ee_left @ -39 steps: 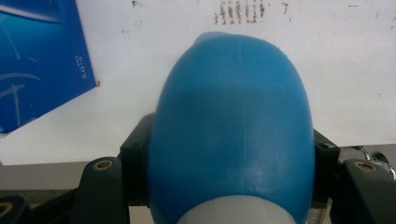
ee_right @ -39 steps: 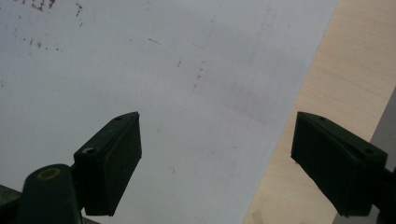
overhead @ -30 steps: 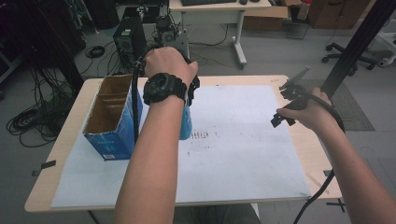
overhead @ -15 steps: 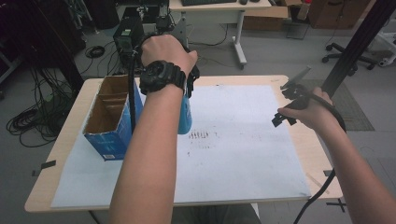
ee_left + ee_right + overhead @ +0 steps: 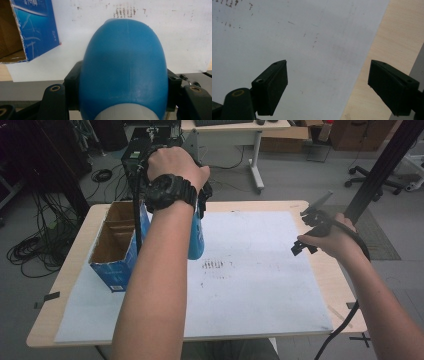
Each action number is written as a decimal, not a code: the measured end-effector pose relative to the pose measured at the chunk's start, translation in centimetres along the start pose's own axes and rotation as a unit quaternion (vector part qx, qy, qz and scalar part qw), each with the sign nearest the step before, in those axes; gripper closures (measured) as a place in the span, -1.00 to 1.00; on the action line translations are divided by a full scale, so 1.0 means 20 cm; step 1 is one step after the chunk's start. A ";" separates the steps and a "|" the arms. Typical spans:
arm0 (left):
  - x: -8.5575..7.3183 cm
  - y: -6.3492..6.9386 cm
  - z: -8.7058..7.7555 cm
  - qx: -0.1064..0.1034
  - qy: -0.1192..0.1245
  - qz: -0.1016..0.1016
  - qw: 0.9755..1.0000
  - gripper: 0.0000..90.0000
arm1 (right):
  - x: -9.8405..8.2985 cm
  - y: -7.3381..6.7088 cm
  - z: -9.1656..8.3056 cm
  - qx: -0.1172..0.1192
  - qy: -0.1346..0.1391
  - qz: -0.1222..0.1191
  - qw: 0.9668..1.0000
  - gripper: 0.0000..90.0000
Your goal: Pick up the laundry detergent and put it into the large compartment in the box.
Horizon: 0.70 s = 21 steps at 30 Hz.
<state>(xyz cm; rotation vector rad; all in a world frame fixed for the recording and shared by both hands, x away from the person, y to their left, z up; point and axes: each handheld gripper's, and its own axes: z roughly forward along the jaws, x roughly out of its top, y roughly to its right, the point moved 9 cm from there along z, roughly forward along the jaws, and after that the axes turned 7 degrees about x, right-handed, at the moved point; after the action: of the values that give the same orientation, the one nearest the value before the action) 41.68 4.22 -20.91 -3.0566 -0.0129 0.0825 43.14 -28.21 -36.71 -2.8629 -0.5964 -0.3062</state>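
Since a second ago my left hand [image 5: 172, 167] has climbed higher and further out over the far edge of the bench, carrying the blue plastic bottle with its white screw cap [image 5: 125, 72] up with it; my right hand [image 5: 334, 240] has stayed where it was near the right edge.

The pale wooden bench [image 5: 345, 290] is covered almost entirely by a large white paper sheet [image 5: 260, 290], scuffed with a cluster of short dark marks near its middle. On the left part of that sheet stands an open blue cardboard box with a brown inside [image 5: 116, 251], its flaps up and its interior split by a divider.

The bottle hangs in the air just right of the box, cap end toward my hand and rounded base pointing down at the sheet. In the left claw view my left claw [image 5: 122, 87] is clamped on it, one black jaw pressed against each side of the body just above the cap. In the high view the bottle's blue lower part shows beside my forearm, below the black wristwatch [image 5: 167, 192] on my left wrist.

My right claw [image 5: 327, 85] hovers above the right side of the sheet, its two jaws spread well apart with nothing between them; one jaw sits over paper, the other over bare wood at the sheet's edge.
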 end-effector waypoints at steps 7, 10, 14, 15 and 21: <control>0.00 -0.01 0.00 -0.002 -0.002 0.002 1.000 -0.17 | 0.00 0.01 0.00 0.001 0.001 0.001 1.000 -0.64; 0.01 -0.01 0.00 -0.002 -0.003 0.001 1.000 -0.17 | 0.00 0.01 0.00 0.001 0.000 0.002 1.000 -0.64; 0.00 -0.02 -0.01 -0.004 -0.007 0.001 1.000 -0.17 | 0.00 0.01 0.00 0.001 0.000 0.002 1.000 -0.64; 0.01 -0.02 -0.01 -0.005 -0.005 -0.001 1.000 -0.17 | 0.00 0.01 0.00 0.000 0.000 0.000 1.000 -0.64; 0.01 -0.05 0.00 -0.006 -0.010 -0.001 1.000 -0.17 | 0.00 0.00 0.01 0.001 0.000 -0.003 1.000 -0.64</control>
<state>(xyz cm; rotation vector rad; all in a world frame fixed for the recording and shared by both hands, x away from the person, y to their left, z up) 41.96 5.21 -20.80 -3.0669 -0.0165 0.1130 43.21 -28.05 -36.84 -2.8598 -0.6063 -0.3070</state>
